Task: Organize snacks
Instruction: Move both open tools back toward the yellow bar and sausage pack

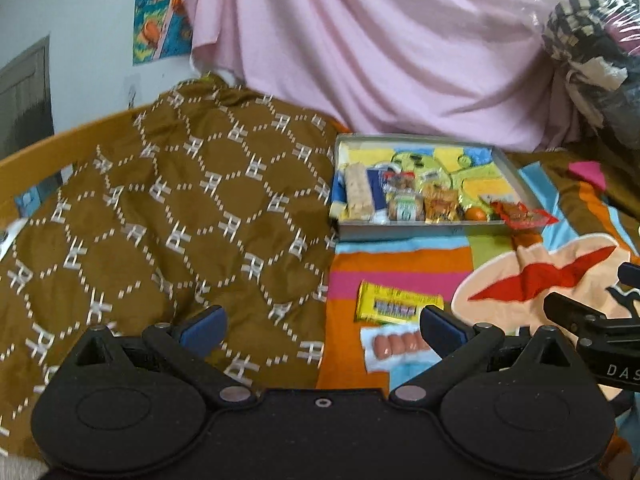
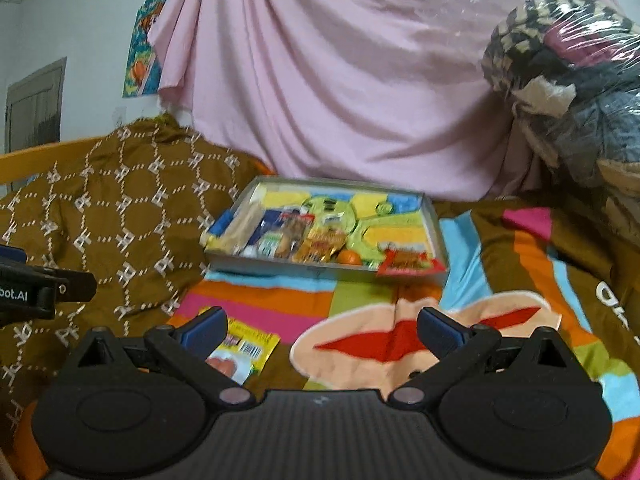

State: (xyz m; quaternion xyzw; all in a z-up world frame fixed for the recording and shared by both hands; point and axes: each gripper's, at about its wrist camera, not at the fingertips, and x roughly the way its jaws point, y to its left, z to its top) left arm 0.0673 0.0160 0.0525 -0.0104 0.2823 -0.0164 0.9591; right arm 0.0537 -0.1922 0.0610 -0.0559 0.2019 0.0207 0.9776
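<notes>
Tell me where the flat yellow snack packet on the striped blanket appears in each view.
Left wrist: flat yellow snack packet lies lower centre, right of the midline.
Right wrist: it lies lower left, partly behind the left finger.
Shared landmark: grey cardboard tray of snacks, farther away.

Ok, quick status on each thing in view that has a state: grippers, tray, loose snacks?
left gripper: open, empty
right gripper: open, empty
tray: uncovered, partly filled with snacks
red packet: draped over the tray's front rim
yellow packet: flat on the blanket, outside the tray
sausage pack: sealed, on the blanket, outside the tray
</notes>
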